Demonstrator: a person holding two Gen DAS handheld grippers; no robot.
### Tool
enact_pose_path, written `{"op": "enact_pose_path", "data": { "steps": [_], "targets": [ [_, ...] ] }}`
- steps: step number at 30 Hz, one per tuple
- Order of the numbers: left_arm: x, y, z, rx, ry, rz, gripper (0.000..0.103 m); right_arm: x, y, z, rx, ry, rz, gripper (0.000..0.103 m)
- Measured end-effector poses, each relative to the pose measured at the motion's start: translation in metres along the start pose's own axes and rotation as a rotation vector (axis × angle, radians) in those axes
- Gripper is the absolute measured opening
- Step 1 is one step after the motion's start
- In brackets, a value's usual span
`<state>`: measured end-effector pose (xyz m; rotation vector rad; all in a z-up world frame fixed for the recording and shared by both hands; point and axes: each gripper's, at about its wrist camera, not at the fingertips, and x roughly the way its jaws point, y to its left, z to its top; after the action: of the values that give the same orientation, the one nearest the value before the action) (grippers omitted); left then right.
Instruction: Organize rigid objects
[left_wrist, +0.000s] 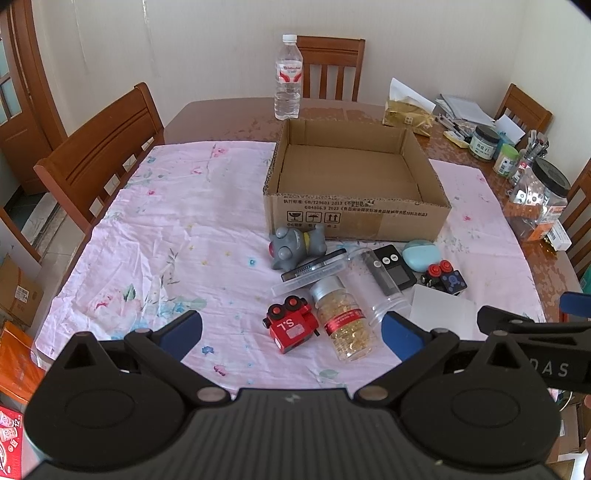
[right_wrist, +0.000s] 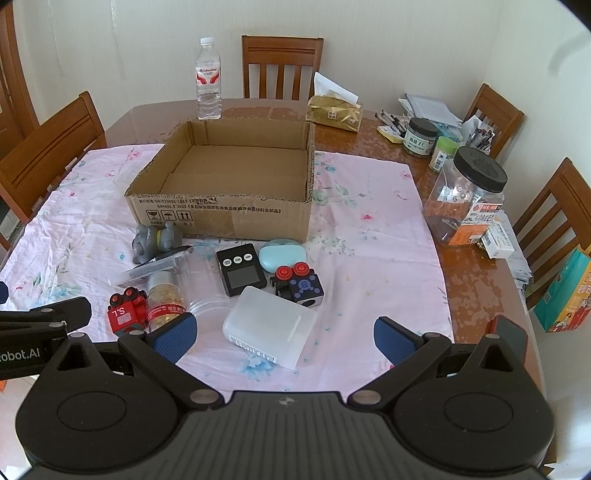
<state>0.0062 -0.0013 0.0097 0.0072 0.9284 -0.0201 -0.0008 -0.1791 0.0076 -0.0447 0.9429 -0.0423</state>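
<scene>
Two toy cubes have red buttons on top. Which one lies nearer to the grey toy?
The red cube marked "S.L", left of the pill bottle; the black cube sits further right.

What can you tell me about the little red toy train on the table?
The red toy train looks like hard plastic, with a black base, two round red knobs on top and white letters "S.L" on one face. It lies tipped over on the pink flowery cloth, right beside a small bottle lying on its side. Neither gripper holds it.
</scene>
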Motion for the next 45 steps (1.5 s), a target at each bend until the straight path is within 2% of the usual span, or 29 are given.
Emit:
{"op": "enact_pose_path", "data": {
  "steps": [10, 18, 24, 31, 45],
  "targets": [
    [0.008, 0.0, 0.001, 0.002, -0.009, -0.015, 0.102, 0.005, -0.003, 0.002, -0.01, -0.021, 0.01, 0.103],
    [0.03, 0.006, -0.007, 0.011, -0.043, -0.09, 0.102, 0.016, -0.011, -0.003, -0.025, -0.058, 0.041, 0.103],
    [0.061, 0.019, -0.02, -0.019, 0.0, -0.08, 0.102, 0.025, -0.017, -0.013, -0.048, -0.051, 0.034, 0.103],
    [0.101, 0.034, -0.025, -0.069, 0.043, -0.03, 0.102, 0.034, -0.021, -0.02, -0.044, -0.025, 0.041, 0.103],
    [0.148, 0.032, -0.026, -0.096, 0.107, -0.044, 0.103, 0.051, -0.022, -0.015, -0.016, 0.013, 0.037, 0.103]
  ]
}}
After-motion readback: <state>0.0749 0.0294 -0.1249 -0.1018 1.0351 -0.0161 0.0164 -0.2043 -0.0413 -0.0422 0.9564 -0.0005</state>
